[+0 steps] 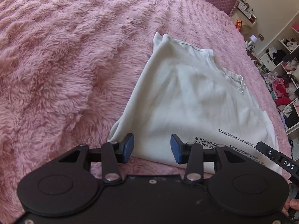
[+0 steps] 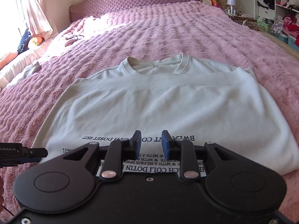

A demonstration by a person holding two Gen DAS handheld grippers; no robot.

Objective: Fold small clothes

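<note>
White t-shirt [image 2: 149, 108] lies folded on my fuzzy pink bed [image 2: 168, 33]. My left tool [image 1: 152, 147] hovers half open and empty; my right tool [image 2: 150, 143] gapes narrowly, gripping nothing.

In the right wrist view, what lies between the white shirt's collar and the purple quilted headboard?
Only bare fluffy pink blanket lies between the white T-shirt's collar and the purple quilted headboard, as the right wrist view shows.

A white T-shirt [image 2: 149, 108] lies flat on a fluffy pink bed [image 2: 168, 28]. It is folded over, and the folded edge sits just below the round neck hole. Black upside-down words run along the near edge.
</note>
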